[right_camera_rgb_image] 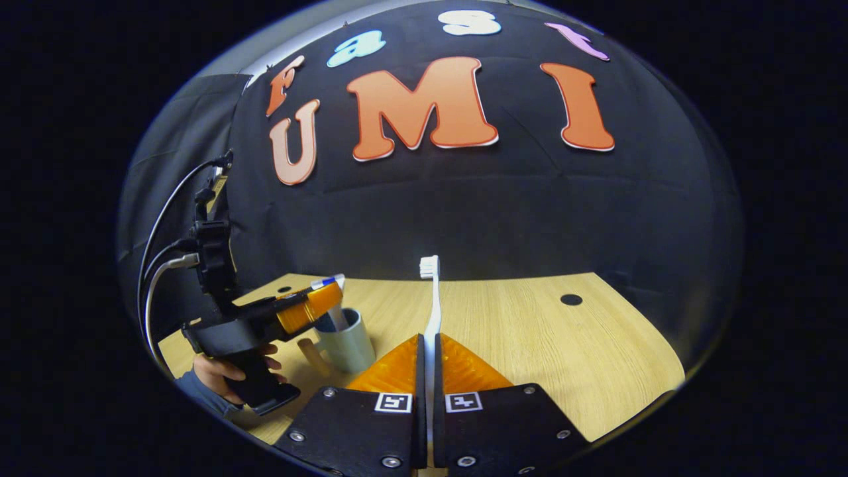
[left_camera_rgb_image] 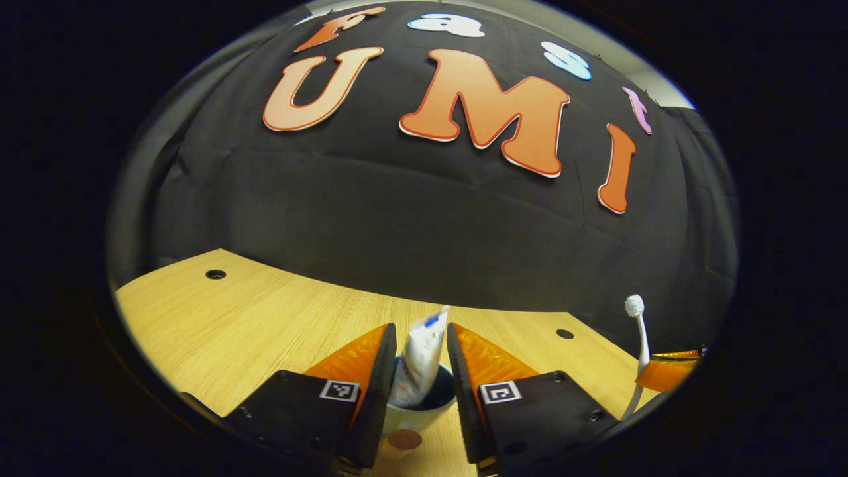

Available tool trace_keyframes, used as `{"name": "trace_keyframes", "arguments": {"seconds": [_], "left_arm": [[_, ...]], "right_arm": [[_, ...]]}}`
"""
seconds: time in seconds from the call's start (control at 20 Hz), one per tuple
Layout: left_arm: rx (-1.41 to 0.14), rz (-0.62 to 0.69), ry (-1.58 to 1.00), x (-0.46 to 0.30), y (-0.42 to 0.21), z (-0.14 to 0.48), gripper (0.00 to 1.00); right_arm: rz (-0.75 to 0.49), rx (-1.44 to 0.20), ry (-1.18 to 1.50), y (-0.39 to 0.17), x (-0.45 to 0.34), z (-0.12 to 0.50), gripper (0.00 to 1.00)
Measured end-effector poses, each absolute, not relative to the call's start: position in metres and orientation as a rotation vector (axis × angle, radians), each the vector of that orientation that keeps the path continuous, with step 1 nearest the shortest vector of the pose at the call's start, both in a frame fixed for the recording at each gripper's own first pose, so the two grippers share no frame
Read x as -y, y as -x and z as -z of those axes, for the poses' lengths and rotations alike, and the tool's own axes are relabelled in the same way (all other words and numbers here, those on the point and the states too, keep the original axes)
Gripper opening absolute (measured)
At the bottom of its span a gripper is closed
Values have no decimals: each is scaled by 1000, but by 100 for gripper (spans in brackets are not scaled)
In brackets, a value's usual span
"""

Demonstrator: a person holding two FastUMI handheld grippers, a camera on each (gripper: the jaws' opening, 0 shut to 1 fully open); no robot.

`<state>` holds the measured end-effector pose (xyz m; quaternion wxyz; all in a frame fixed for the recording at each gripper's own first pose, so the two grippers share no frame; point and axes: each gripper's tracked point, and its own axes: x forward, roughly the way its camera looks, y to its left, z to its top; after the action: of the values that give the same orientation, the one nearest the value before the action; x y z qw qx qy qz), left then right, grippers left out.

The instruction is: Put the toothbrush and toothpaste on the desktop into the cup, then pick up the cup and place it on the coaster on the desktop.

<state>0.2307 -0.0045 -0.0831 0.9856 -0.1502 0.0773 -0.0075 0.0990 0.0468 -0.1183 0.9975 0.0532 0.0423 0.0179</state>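
Observation:
A white toothpaste tube (left_camera_rgb_image: 424, 358) stands tilted with its lower end inside the pale cup (left_camera_rgb_image: 414, 417). My left gripper (left_camera_rgb_image: 422, 331) is open around the tube, with a small gap on the left side. In the right gripper view the same left gripper (right_camera_rgb_image: 311, 308) hovers over the cup (right_camera_rgb_image: 351, 344), the toothpaste tube's (right_camera_rgb_image: 329, 283) top poking above it. My right gripper (right_camera_rgb_image: 427, 341) is shut on a white toothbrush (right_camera_rgb_image: 432, 305), held upright with its bristles up, to the right of the cup. The toothbrush (left_camera_rgb_image: 639, 344) also stands at the far right of the left gripper view.
The cup's tan handle (right_camera_rgb_image: 306, 348) points toward the hand (right_camera_rgb_image: 218, 374) holding the left gripper. The wooden desktop (right_camera_rgb_image: 530, 331) has round dark holes (right_camera_rgb_image: 571, 299) near its back edge. Cables (right_camera_rgb_image: 159, 265) run up from the left gripper.

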Motion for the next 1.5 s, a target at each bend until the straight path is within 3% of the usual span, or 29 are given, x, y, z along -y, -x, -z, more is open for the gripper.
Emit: {"name": "trace_keyframes", "arguments": {"seconds": [0.15,0.25,0.55,0.8,1.5], "left_arm": [[-132,19,273,-9,-213,69,66],[-131,13,252,-21,-200,61,82],[-135,-11,189,-55,-158,54,96],[-139,-55,150,-83,-132,56,96],[-218,-169,186,-141,-106,100,96]], "right_arm": [[-71,-39,-93,-110,-66,103,4],[-101,10,-80,-115,-79,91,4],[-163,85,-82,-138,-109,70,4],[-202,169,-120,-165,-131,56,5],[-279,198,-243,-230,-166,70,5]]}}
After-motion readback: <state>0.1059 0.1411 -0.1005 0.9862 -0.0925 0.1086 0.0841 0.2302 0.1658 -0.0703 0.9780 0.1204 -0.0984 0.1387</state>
